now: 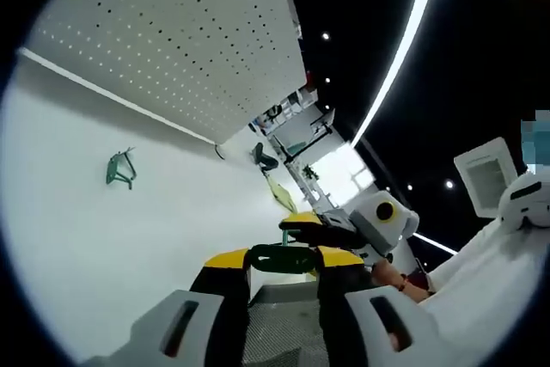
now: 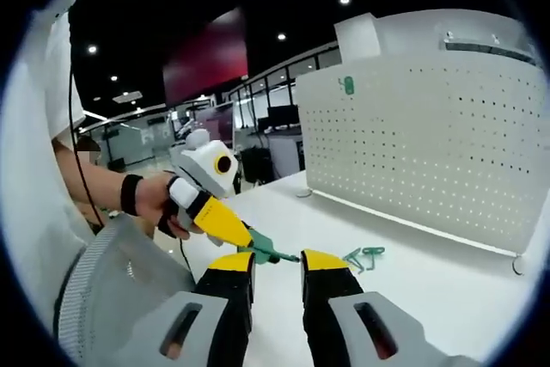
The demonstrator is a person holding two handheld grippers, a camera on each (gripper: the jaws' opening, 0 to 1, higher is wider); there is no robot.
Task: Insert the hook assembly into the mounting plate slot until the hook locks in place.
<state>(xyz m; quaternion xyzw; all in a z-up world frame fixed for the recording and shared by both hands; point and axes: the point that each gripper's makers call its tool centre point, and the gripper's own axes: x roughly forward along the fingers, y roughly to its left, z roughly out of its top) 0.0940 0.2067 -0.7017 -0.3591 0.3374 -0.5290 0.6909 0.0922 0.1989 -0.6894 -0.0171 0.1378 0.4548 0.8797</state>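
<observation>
Two green hooks show here, and neither is yet in the board. One hook [image 1: 284, 257] sits between the tips of the left tongs [image 1: 284, 262] in the left gripper view, held above the white worktop [image 1: 129, 238]. In the right gripper view the left tongs [image 2: 258, 247] come in from the left, with a hand [image 2: 163, 204] behind them, and the same hook [image 2: 266, 251] is at their tip, so I judge they are closed on it. The right tongs [image 2: 277, 266] stand with a moderate gap between the jaws; the hook lies in front of this gap, but I cannot tell if the jaws touch it. Their yellow tip also comes into the left gripper view [image 1: 322, 229], just beside the hook.

A second hook [image 2: 365, 255] lies on the worktop [image 2: 447, 298], in front of the white pegboard [image 2: 430, 143], near its lower edge. In the left gripper view it [image 1: 120, 168] is well apart from the tongs, below the pegboard [image 1: 189, 32].

By my judgement the task is at an early stage: the hook is picked up and perhaps passing between the tongs. Carrying it to the pegboard, finding the slot and pressing until it locks remain to do.
</observation>
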